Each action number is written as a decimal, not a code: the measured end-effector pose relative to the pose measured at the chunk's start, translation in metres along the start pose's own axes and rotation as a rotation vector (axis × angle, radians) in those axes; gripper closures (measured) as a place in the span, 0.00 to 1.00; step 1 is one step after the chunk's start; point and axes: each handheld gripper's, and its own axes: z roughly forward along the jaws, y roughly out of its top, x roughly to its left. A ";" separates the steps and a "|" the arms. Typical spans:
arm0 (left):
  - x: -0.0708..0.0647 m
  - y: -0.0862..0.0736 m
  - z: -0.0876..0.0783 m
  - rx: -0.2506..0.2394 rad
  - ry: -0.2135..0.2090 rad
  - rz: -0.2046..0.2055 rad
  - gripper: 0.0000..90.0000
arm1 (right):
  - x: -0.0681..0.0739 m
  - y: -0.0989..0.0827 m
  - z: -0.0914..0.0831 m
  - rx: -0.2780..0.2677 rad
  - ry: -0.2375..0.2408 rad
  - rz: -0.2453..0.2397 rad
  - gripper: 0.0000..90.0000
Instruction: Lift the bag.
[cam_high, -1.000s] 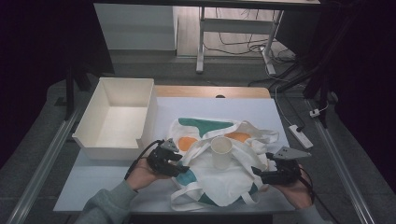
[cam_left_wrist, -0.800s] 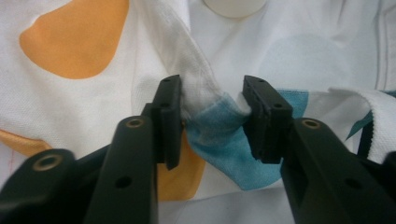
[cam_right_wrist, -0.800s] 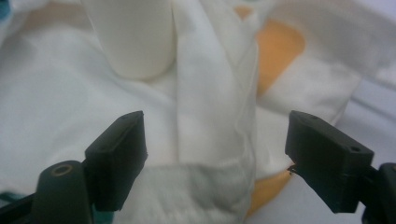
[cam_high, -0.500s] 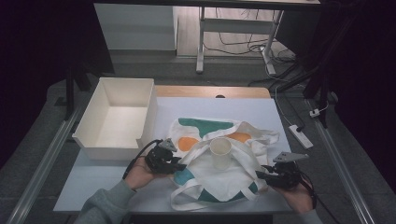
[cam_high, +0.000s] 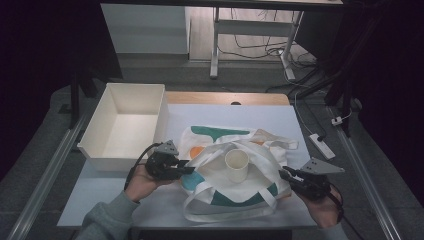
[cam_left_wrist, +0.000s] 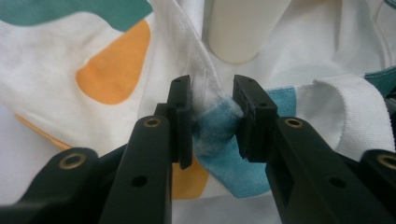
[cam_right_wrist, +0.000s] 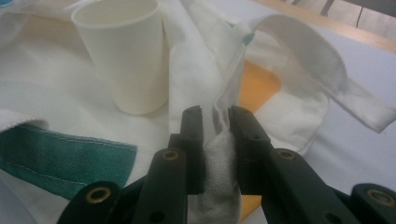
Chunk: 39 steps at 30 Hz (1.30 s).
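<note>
Both tongs have just been closing and now pinch my cloth bag (cam_high: 235, 172): left gripper (cam_high: 186, 169) at its nine o'clock edge, right gripper (cam_high: 286, 175) at three o'clock. Mid-bag stands a paper cup (cam_high: 237, 165); at ten o'clock sits a box (cam_high: 95, 137).

The pale tabletop (cam_high: 125, 200) carries a white box (cam_high: 125, 127) at ten o'clock. A cloth bag (cam_high: 235, 170), white with teal and orange patches, lies at its centre toward five o'clock, its handles (cam_high: 225, 212) at six.
</note>
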 end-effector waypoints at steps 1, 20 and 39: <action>0.000 0.001 -0.001 -0.007 0.000 0.000 0.76 | -0.001 0.001 -0.001 -0.010 0.001 0.004 0.85; 0.016 0.024 -0.030 -0.145 0.033 -0.023 0.77 | -0.014 0.045 -0.008 -0.168 -0.027 -0.003 0.86; 0.032 0.047 -0.058 -0.279 0.084 -0.044 0.78 | -0.022 0.083 -0.008 -0.283 -0.071 -0.011 0.88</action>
